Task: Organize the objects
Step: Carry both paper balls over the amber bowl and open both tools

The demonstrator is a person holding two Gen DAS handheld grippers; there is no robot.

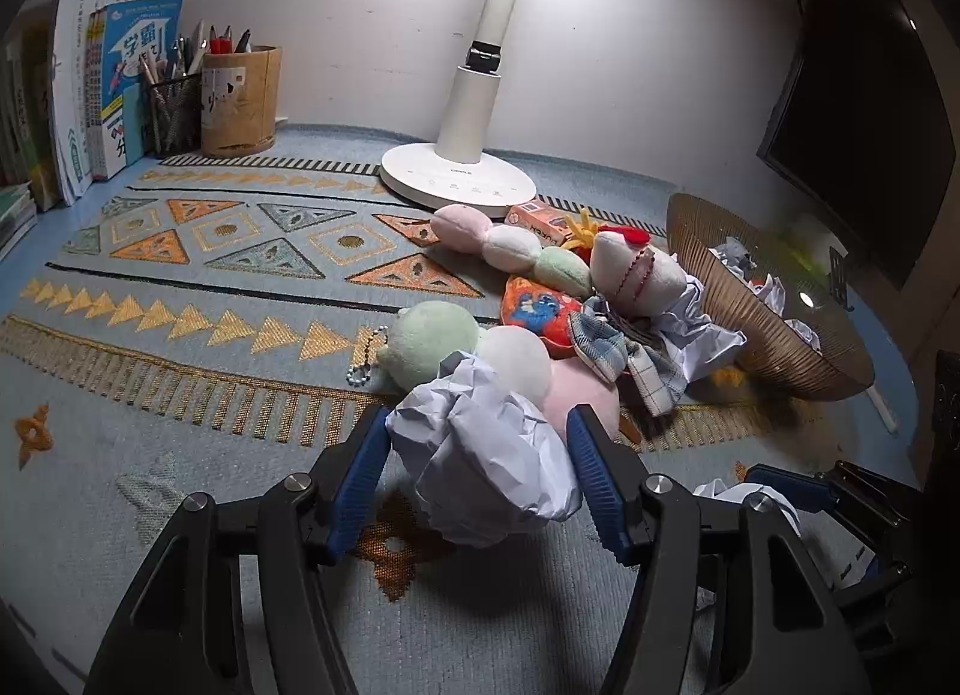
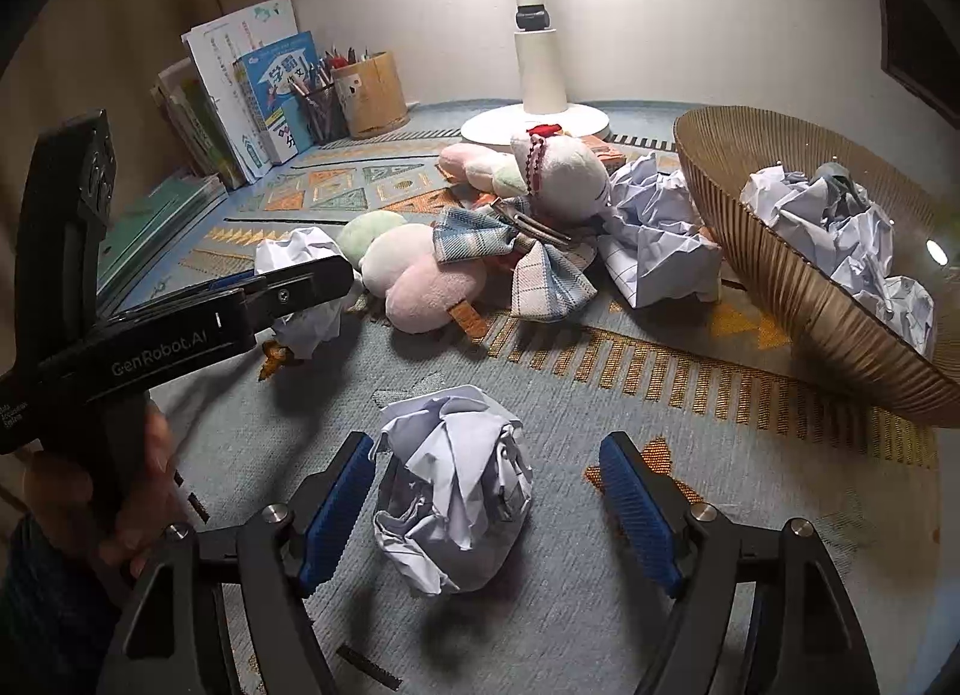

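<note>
Paper ball [image 1: 486,449]: crumpled, matt white paper.
My pads [image 1: 360,485]: ribbed blue rubber.
Mat [image 1: 210,287]: coarse woven cloth.
Bowl [image 2: 798,281]: ribbed, faintly glossy.
Plush toys [image 2: 414,269]: soft fuzzy fabric.

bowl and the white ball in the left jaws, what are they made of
Bowl: looks like glossy amber glass or plastic; fine ribs, see-through wall and a bright highlight, so either could fit. Ball: crumpled white paper, matte, with sharp creases and folded edges.
</note>
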